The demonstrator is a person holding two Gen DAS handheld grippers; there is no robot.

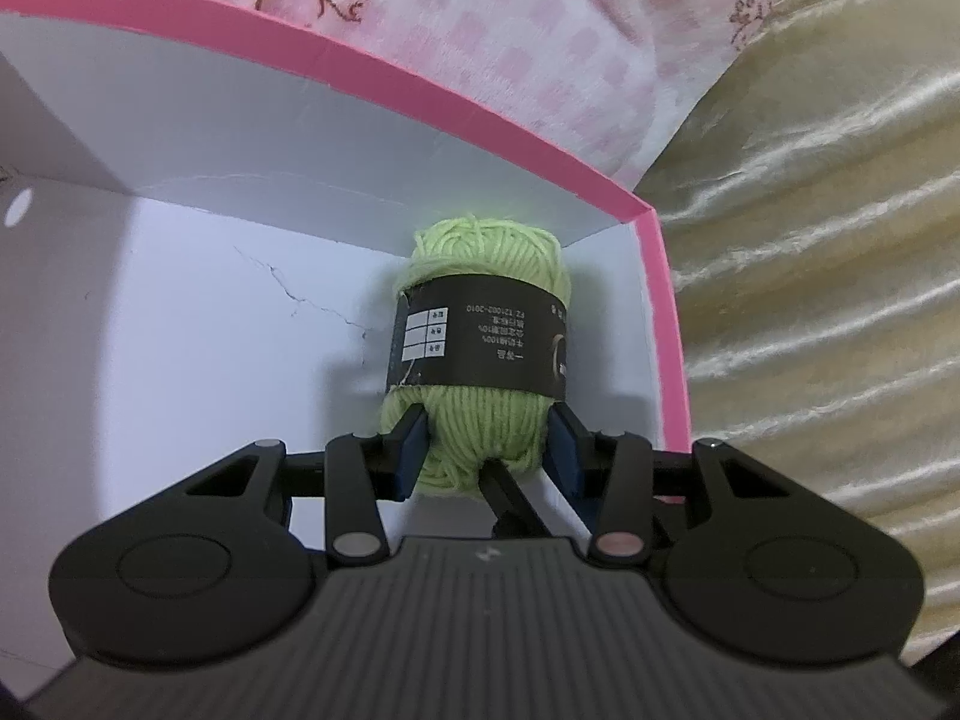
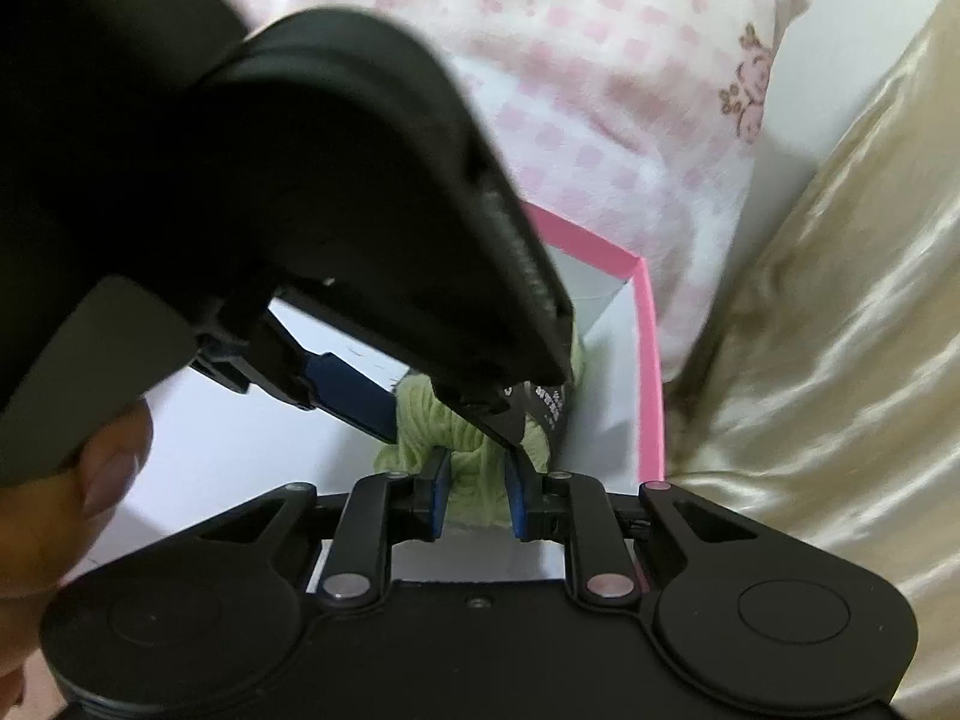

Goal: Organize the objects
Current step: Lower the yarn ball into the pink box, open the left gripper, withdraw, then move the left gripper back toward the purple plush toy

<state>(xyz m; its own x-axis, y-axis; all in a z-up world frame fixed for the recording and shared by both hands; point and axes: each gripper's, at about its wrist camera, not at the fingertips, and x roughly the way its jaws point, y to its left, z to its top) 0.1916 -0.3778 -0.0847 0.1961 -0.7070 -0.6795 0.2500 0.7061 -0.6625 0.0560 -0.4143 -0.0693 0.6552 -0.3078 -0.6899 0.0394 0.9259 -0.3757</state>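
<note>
We have the green yarn skein [image 1: 480,324] lying in the pink-rimmed box [image 1: 660,276], tucked toward its two o'clock corner. Our left hand-held gripper [image 1: 486,450] pinches its near end; our right hand-held gripper [image 2: 477,495] sits half-open around the same end. Withdrawing carelessly could snag loose strands and drag it out.

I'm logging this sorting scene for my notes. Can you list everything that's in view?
yarn ball: one, light green with a dark paper band, in the box's far right corner
box: one, white inside with pink rim, open
blanket: one, pink-and-white checked, behind the box
satin cloth: one, cream, right of the box
left gripper: black with blue pads, around the yarn's near end
right gripper: black, blue pads, beside the yarn
</note>
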